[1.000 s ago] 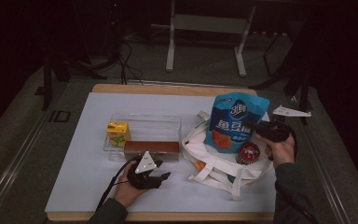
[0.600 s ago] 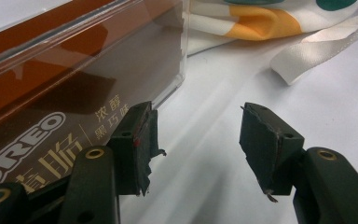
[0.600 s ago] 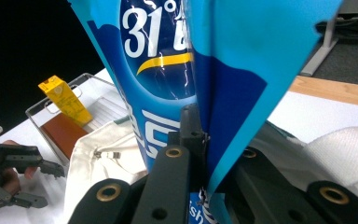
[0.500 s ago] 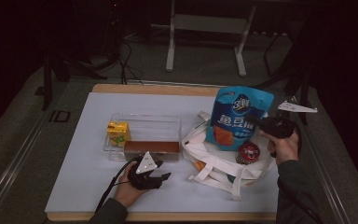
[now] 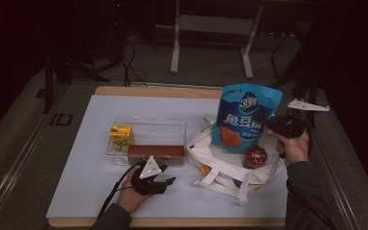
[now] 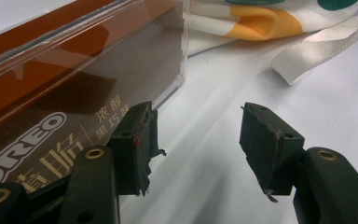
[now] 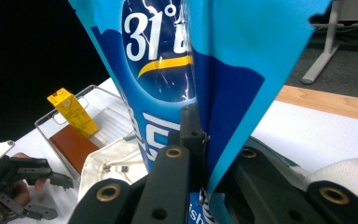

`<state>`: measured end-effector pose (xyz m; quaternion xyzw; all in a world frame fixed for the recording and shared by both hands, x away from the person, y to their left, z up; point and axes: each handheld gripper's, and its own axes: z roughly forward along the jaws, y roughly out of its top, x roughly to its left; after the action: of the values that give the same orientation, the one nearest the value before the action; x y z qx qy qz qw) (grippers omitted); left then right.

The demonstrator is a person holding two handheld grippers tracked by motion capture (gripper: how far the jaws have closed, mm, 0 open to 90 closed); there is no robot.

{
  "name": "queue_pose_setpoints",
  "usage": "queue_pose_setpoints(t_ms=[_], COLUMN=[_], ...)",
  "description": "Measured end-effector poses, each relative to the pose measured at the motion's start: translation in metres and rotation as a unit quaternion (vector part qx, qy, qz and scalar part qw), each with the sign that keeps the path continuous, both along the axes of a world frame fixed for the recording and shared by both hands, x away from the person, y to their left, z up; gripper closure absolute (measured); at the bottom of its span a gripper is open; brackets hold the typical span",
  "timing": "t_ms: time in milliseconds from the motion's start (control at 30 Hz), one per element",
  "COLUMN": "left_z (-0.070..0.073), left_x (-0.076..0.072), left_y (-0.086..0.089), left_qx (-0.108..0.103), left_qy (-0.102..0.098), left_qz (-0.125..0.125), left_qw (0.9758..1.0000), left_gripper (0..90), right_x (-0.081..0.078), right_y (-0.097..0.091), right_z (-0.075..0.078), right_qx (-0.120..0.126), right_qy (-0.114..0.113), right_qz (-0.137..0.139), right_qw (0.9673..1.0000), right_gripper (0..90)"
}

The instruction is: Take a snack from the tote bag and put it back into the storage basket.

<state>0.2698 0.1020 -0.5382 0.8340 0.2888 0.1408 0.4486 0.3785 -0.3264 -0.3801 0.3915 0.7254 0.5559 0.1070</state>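
The blue snack bag (image 5: 248,117) is held clear above the white tote bag (image 5: 230,165), pinched at its side seam by the right gripper (image 7: 204,140)'s closed fingers, and is judged light, crinkly and slippery, while the left gripper (image 6: 196,135)'s fingers stand apart, empty.

a: the snack bag (image 5: 247,116) is bright blue, white lettering on it, a darker blue oval with a yellow swoosh, and an orange patch low on its front.

b: the tote bag (image 5: 225,165)?

a: white, with orange and green blobs. a red and black round tin (image 5: 255,157) lies on it.

b: the clear tray (image 5: 175,125) holds a yellow juice carton (image 5: 120,135) and a brown oreo box (image 6: 51,84) with white and gold print.

a: worktop (image 5: 96,167) pale white with a wooden edge. jaws black.
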Motion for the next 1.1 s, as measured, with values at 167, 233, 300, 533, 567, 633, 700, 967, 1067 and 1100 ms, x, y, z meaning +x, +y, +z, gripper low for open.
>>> queue_pose_setpoints(t_ms=[167, 233, 300, 533, 567, 633, 700, 967, 1067, 1100], left_z=[0.000, 0.000, 0.000, 0.000, 0.000, 0.000, 0.000, 0.000, 0.000, 0.000], left_x=[0.000, 0.000, 0.000, 0.000, 0.000, 0.000, 0.000, 0.000, 0.000, 0.000], left_y=[0.000, 0.000, 0.000, -0.001, -0.001, -0.001, -0.001, -0.001, -0.001, -0.001], left_qx=[0.001, 0.001, 0.002, 0.003, 0.003, 0.002, 0.003, 0.002, 0.002, 0.002], left_qy=[0.000, 0.000, 0.000, -0.001, -0.001, -0.001, -0.001, 0.000, 0.000, 0.000], left_qz=[-0.001, -0.001, -0.002, -0.002, -0.002, -0.002, -0.001, -0.001, -0.001, -0.001], left_qw=[1.0000, 1.0000, 1.0000, 1.0000, 1.0000, 1.0000, 1.0000, 1.0000, 1.0000, 1.0000], left_gripper=[44.8, 44.7, 44.7, 44.7, 44.8, 44.8, 44.8, 44.8, 44.8, 44.8], right_x=[0.000, 0.000, 0.000, 0.000, -0.001, -0.001, -0.002, -0.004, -0.005, -0.005], right_y=[0.001, 0.002, 0.003, 0.005, 0.006, 0.007, 0.007, 0.019, 0.025, 0.027], right_z=[0.006, 0.008, 0.010, 0.017, 0.018, 0.021, 0.023, 0.032, 0.035, 0.036], right_qx=[0.003, 0.003, 0.003, 0.010, 0.011, 0.015, 0.020, 0.026, 0.026, 0.026], right_qy=[-0.001, -0.002, -0.003, -0.006, -0.006, -0.007, -0.009, -0.010, -0.012, -0.012], right_qz=[0.004, 0.007, 0.008, 0.015, 0.016, 0.020, 0.023, 0.040, 0.047, 0.049], right_qw=[1.0000, 1.0000, 1.0000, 0.9998, 0.9998, 0.9997, 0.9995, 0.9988, 0.9985, 0.9984], right_gripper=[89.3, 89.3, 89.3, 89.3, 89.3, 89.4, 89.4, 89.3, 89.3, 89.3])
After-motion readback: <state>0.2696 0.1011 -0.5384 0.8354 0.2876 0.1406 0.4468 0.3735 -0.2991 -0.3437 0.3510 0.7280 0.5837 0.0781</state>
